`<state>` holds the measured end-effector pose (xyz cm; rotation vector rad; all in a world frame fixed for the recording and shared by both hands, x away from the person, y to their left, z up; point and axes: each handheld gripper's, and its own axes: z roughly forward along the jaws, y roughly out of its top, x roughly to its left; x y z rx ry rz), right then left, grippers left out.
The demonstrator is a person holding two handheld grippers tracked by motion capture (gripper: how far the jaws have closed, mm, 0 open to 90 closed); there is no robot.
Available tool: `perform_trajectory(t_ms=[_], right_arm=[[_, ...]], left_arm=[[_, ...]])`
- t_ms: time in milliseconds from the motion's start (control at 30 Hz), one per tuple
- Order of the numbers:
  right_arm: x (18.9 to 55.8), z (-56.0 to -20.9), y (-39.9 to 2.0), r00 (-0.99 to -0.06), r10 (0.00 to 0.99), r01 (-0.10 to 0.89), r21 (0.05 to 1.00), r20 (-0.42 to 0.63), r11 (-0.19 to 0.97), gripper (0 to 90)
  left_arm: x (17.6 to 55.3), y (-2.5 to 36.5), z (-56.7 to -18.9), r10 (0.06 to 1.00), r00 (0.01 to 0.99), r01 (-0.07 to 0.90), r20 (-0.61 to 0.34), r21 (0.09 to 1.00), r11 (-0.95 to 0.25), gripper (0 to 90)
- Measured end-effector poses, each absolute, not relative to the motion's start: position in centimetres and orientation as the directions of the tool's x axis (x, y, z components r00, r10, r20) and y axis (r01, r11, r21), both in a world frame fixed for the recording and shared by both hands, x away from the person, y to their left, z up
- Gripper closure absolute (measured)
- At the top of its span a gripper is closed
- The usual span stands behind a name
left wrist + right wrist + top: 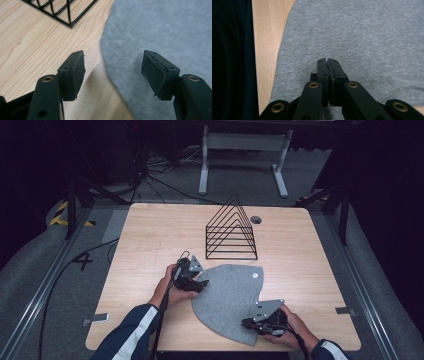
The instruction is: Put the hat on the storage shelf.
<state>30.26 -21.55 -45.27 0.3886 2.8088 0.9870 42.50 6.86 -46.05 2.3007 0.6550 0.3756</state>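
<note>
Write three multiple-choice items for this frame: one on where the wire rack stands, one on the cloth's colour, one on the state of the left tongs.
1. Where does the black wire rack stand relative to the cloth?
A. On the cloth
B. Beyond it, apart, on the table
C. On the floor

2. What colour is the cloth?
A. Grey
B. Red
C. Blue

3. How do the left tongs stand?
A. Shut on the rack
B. Shut on the cloth
C. Open, straddling the cloth's edge

Key: 1 B, bare wood shows between rack and cloth in the high view. 2 A, grey in all three views. 3 C, the left gripper view shows the pads wide apart with nothing pressed.
</note>
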Motion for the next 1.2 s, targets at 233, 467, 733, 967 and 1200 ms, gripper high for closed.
perform_trajectory(t_ms=[233, 467, 733, 967, 1200], right_arm=[[34.3, -42.9, -24.3, -0.896, 0.435, 0.247, 0.711, -0.092, 0.659, 83.5], [41.0, -43.1, -25.7, -0.786, 0.584, 0.297, 0.703, -0.205, 0.647, 88.0], [42.5, -44.9, -24.1, -0.804, 0.560, 0.320, 0.648, -0.199, 0.691, 88.1], [40.7, -45.2, -24.7, -0.815, 0.561, 0.360, 0.632, -0.144, 0.686, 89.1], [36.4, -45.0, -24.5, -0.836, 0.544, 0.391, 0.614, -0.075, 0.686, 89.1]], left_arm=[[38.2, 4.6, -43.1, 0.443, 0.891, 0.224, 0.101, 0.752, -0.620, 35.1], [33.4, -0.3, -45.0, 0.236, 0.967, 0.105, 0.098, 0.689, -0.717, 35.5], [33.1, 0.0, -46.2, 0.209, 0.975, 0.108, 0.078, 0.655, -0.748, 39.4], [34.3, 4.4, -46.0, 0.303, 0.952, 0.206, 0.049, 0.629, -0.750, 43.3], [36.8, 9.5, -46.3, 0.465, 0.885, 0.338, 0.028, 0.649, -0.682, 42.0]])
